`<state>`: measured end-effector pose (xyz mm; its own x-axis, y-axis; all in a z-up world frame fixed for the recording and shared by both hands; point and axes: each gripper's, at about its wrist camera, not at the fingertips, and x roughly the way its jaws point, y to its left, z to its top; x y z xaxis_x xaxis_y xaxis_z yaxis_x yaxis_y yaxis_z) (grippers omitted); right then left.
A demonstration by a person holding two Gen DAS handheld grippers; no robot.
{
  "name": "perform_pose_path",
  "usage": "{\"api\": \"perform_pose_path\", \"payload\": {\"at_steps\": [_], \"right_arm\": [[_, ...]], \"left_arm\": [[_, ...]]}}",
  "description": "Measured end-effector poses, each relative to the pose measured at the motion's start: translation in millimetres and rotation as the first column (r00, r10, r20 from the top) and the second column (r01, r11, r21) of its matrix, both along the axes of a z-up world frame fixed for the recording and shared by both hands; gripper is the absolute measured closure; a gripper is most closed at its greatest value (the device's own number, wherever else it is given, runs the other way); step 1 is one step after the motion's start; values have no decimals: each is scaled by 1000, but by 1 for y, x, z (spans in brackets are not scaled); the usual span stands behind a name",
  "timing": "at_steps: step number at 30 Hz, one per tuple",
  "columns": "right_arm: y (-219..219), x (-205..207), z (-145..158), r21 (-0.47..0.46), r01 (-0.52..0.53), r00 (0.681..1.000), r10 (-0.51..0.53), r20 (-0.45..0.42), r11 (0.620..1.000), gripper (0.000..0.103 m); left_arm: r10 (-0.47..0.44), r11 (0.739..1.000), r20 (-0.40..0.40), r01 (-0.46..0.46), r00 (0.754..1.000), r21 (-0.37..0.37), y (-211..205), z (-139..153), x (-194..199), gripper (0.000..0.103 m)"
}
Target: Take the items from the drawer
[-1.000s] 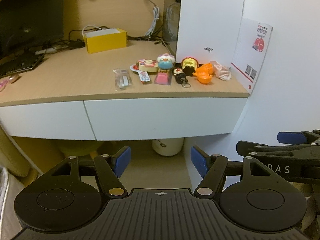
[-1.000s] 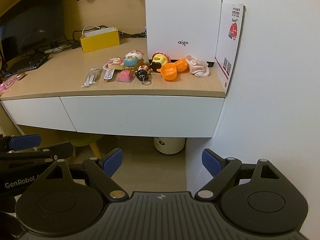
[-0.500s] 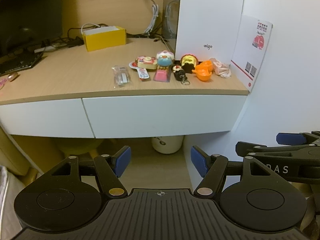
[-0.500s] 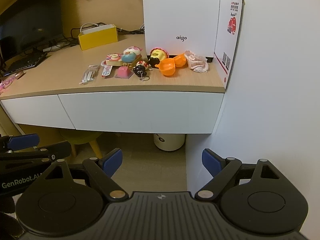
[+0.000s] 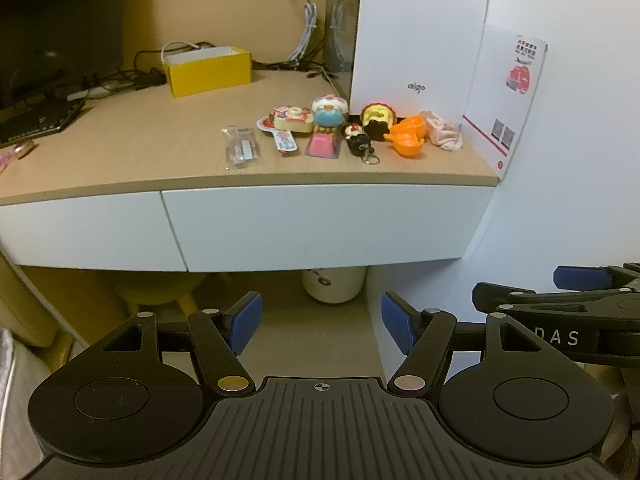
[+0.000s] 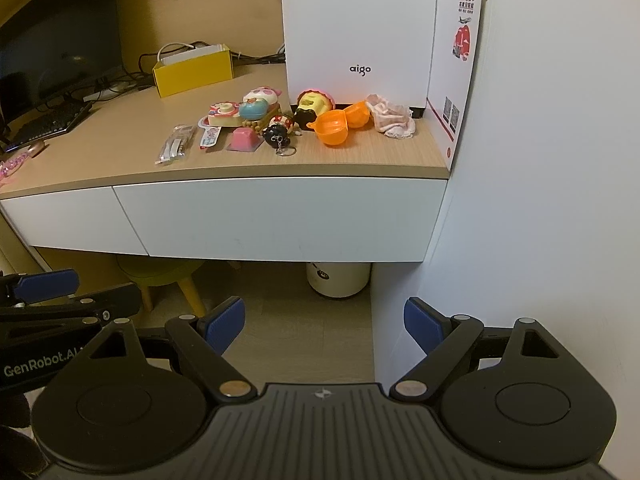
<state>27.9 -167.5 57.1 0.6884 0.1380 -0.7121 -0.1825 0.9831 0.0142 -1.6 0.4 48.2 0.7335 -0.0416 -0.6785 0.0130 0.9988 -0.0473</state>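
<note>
Listing what I see from both wrist views, item by item.

Left hand-held gripper: black frame, blue pads, jaws standing wide apart, nothing between them; held low, well short of the table.

Right hand-held gripper: same build, jaws likewise wide apart and empty; it sits just beside the left one, each showing at the edge of the other's view.

White flat-fronted drawer: under the pale wood-topped table, right-hand unit, fully closed; I see no handle on its face. A second white drawer front adjoins it on the left, also closed.

On the table top, near the front edge, in a loose row from left to right:
- clear plastic packet with metal pieces
- small red-and-white printed paddle-shaped toy
- cream cake-shaped toy
- blue and white round figure
- pink plastic block
- black keychain figure with a metal ring
- yellow and black round toy
- orange plastic capsule halves
- crumpled pink cloth

Behind the row: tall white box printed "aigo", white leaflet with red print leaning on the wall, open yellow cardboard box.

Under the table: cream cylindrical bin on the floor.
</note>
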Motion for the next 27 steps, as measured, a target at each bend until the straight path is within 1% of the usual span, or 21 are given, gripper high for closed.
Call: {"api": "perform_pose_path", "payload": {"at_steps": [16,27], "right_arm": [[-1,0,1,5,2,1000,-2,1,1000,16],[2,0,0,7,-17,1000,17,-2,1000,16]], "left_arm": [[6,1000,2,-6,1000,-3,1,0,-1,32],[14,1000,0,-14,1000,-5,4,0,-3,32]]}}
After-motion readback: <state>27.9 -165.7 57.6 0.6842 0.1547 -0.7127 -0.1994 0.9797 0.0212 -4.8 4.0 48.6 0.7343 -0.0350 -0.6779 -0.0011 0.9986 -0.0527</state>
